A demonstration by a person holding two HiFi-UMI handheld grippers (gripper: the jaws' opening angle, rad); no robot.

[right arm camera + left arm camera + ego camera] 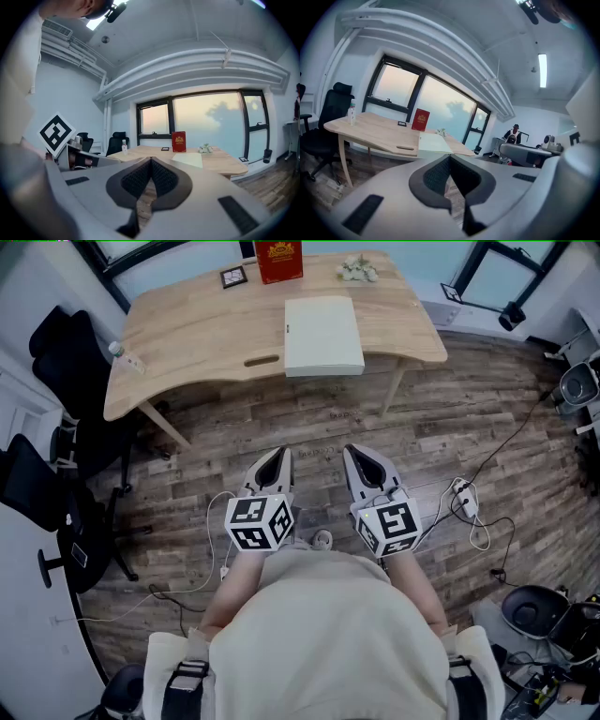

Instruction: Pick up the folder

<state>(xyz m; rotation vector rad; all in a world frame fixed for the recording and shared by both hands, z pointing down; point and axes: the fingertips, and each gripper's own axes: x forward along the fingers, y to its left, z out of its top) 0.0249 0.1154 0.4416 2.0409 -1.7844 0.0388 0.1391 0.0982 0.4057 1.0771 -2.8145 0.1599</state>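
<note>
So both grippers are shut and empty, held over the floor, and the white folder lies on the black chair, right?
No: the head view shows the white folder lying on the wooden desk. The left gripper and right gripper are shut, empty, over the floor.

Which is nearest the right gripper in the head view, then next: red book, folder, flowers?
1. Folder, at the near edge of the table.
2. Flowers, far edge, right, and red book, far edge, middle: too close to call.

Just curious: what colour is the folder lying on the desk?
White; folder clearest in head view.
</note>
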